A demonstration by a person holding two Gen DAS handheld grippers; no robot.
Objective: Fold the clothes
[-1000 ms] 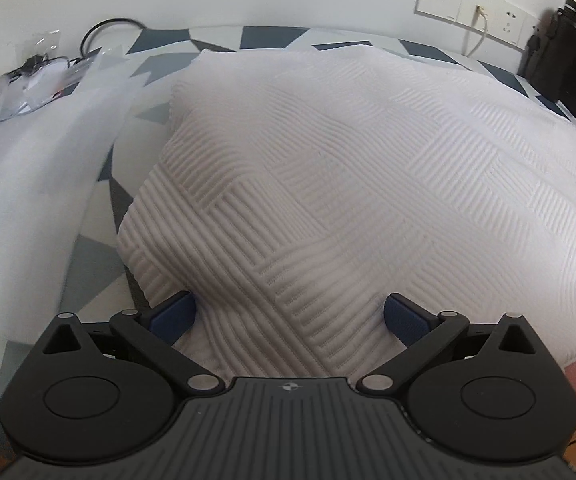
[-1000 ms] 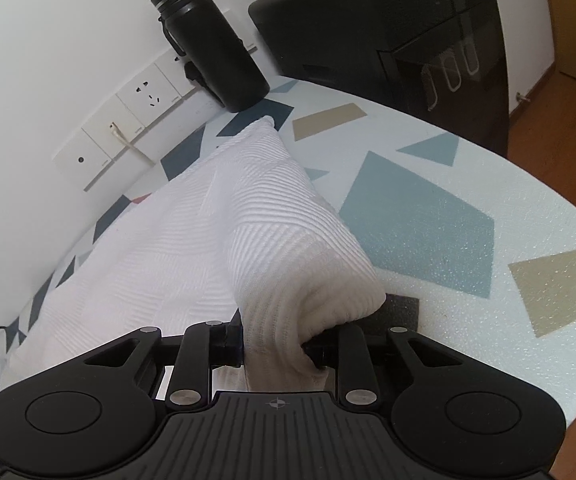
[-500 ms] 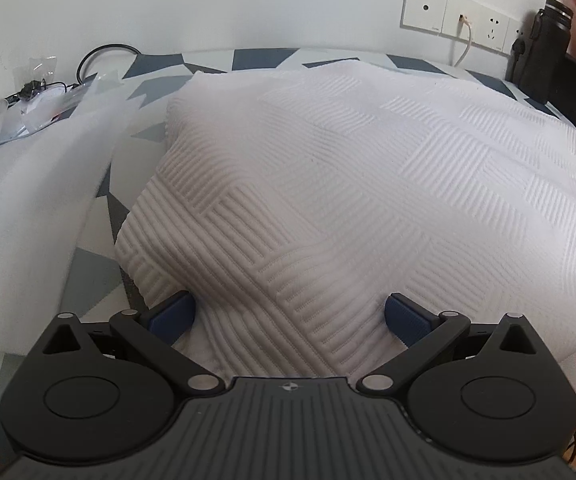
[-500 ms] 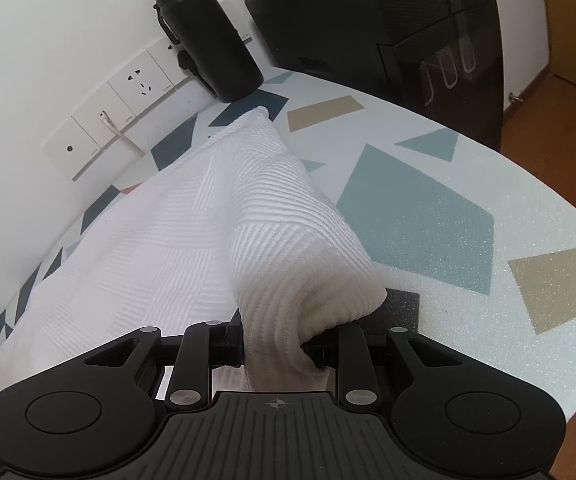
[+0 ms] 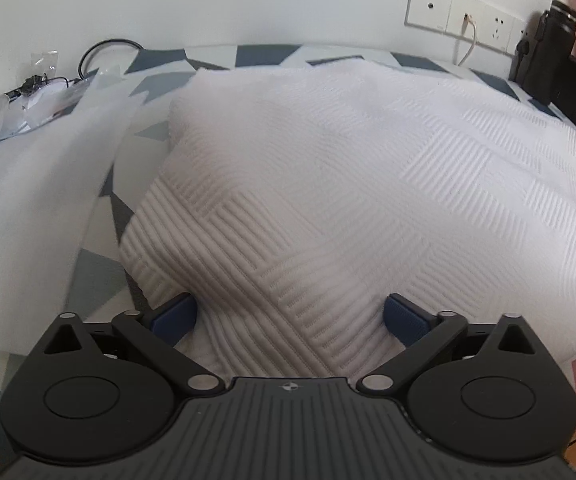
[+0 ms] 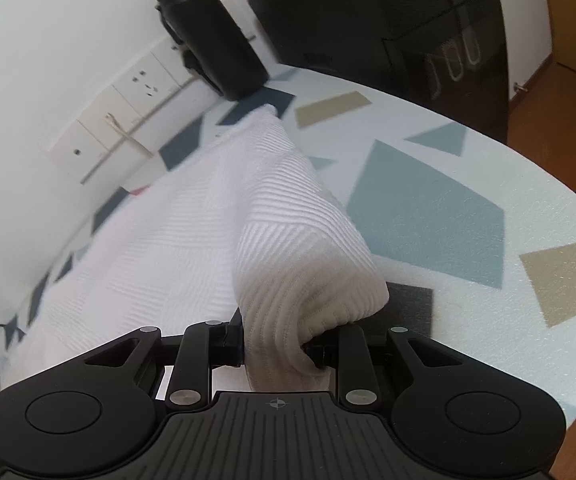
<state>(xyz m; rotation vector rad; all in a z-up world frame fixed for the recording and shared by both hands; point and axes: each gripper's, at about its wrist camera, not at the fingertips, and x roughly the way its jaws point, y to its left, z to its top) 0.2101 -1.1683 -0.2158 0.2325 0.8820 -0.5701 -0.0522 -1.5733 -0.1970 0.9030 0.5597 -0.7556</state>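
Now the step looks like getting both near corners of the white ribbed knit cloth held before a fold. The right tool is narrow and pinches a bunched corner. The left tool is wide, its jaws have just been closing a little, and cloth lies between its blue pads, not squeezed yet. It should close low on the edge and grab all layers. The cloth lies spread on the patterned tabletop, soft and thick, with striped blocks

Ribbed white knit cloth
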